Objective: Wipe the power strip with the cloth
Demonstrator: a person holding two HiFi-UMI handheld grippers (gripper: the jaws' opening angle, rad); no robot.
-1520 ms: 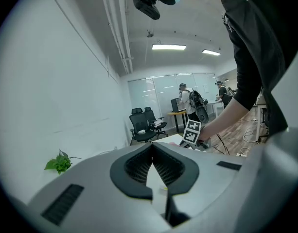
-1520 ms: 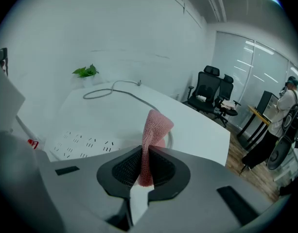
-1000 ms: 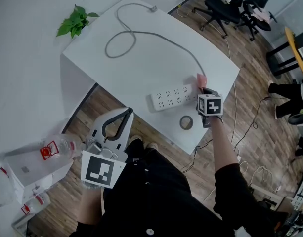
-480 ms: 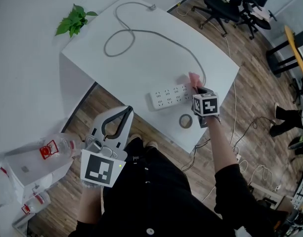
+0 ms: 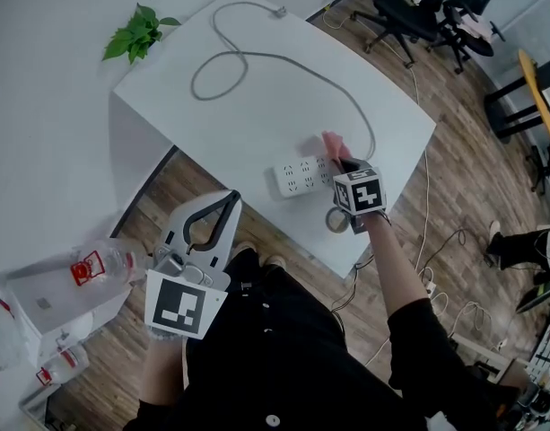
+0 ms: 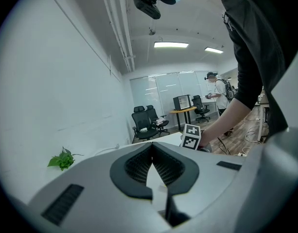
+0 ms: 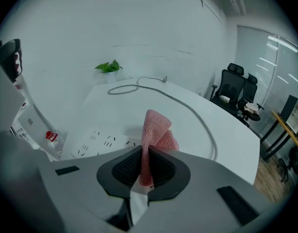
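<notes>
A white power strip (image 5: pixel 305 174) lies near the front edge of the white table (image 5: pixel 257 106), and its grey cord (image 5: pixel 283 61) loops toward the far corner. My right gripper (image 5: pixel 344 162) is shut on a pink cloth (image 5: pixel 334 145), which sits over the strip's right end. In the right gripper view the pink cloth (image 7: pixel 154 140) stands up from the shut jaws, with the power strip (image 7: pixel 97 142) just beyond to the left. My left gripper (image 5: pixel 222 206) is held low off the table's front side, shut and empty.
A roll of tape (image 5: pixel 336 220) lies on the table just in front of the strip, beside my right gripper. A green plant (image 5: pixel 138 34) stands past the table's left corner. Office chairs (image 5: pixel 418 7) are on the wooden floor beyond. Boxes and bottles (image 5: pixel 86 272) sit at lower left.
My right gripper has moved left with the pink cloth, from past the strip's right end onto the strip itself. The left gripper has stayed in place.
</notes>
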